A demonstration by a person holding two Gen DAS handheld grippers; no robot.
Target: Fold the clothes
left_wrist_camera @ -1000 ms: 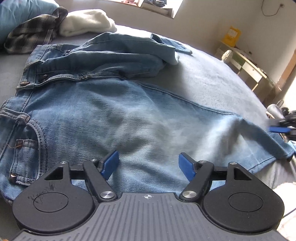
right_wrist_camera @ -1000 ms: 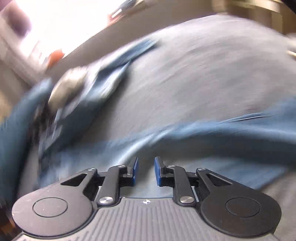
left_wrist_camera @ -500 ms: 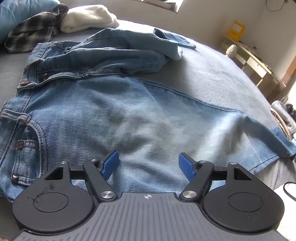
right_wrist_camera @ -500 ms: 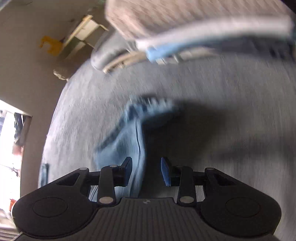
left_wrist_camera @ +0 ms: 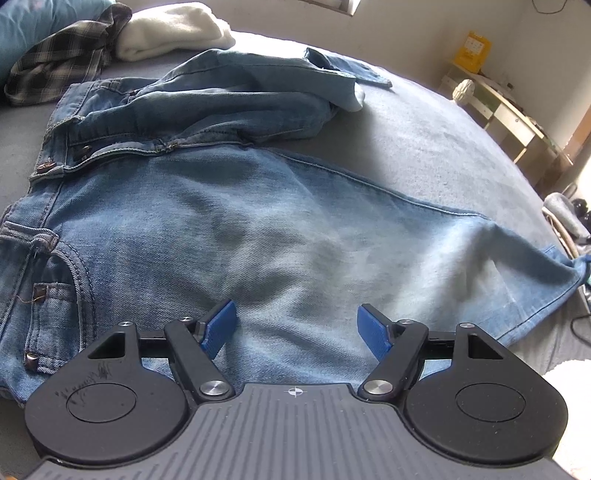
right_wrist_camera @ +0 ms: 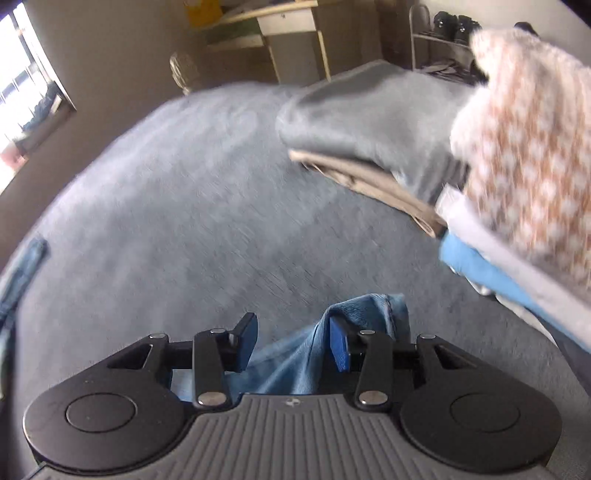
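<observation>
Left claw (left_wrist_camera: 296, 324) gapes empty above the jeans (left_wrist_camera: 258, 229) — right claw (right_wrist_camera: 292, 341) is opening, denim hem between.

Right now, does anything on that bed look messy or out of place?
Yes: the jeans lie half flat, the far leg bunched in a crumpled heap near the waistband instead of stretched out.

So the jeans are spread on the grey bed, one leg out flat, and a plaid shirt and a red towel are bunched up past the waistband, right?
Nearly. The towel beside the plaid shirt is white, not red, as the left wrist view shows. The jeans do lie on the grey bed, one leg flat.
</observation>
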